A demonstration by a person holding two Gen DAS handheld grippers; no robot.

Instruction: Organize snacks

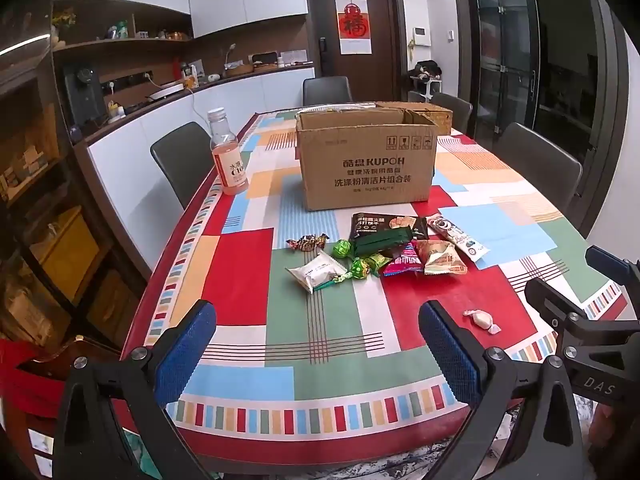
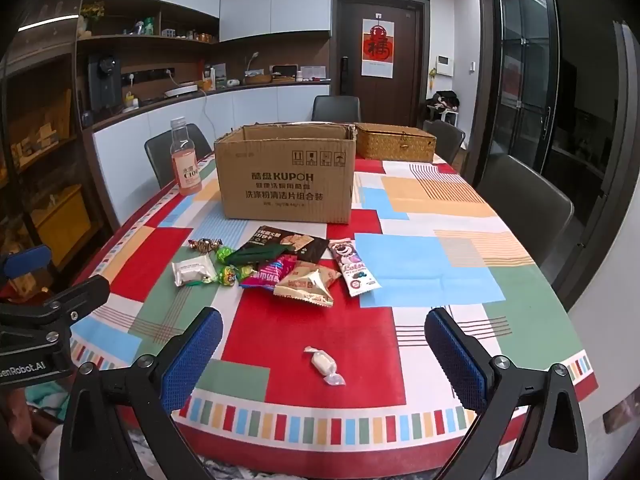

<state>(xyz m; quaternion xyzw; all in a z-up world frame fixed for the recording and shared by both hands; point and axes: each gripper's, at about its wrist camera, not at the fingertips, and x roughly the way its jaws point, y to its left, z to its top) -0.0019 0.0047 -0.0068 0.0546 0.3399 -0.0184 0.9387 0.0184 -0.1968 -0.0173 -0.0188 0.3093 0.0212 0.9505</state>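
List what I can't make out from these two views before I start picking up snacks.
- Inside of the cardboard box: hidden by its front wall in both wrist views.
- Woven basket: lid shut, left end behind the box.
- Green candies: partly under the dark green packet; count unclear.
- Black cracker packet: lower part covered.

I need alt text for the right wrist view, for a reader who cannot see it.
Open right tongs hover above a lone white wrapped candy on a colourful tablecloth. Farther back lie a cluster of snack packets, an open cardboard box, and a drink bottle.
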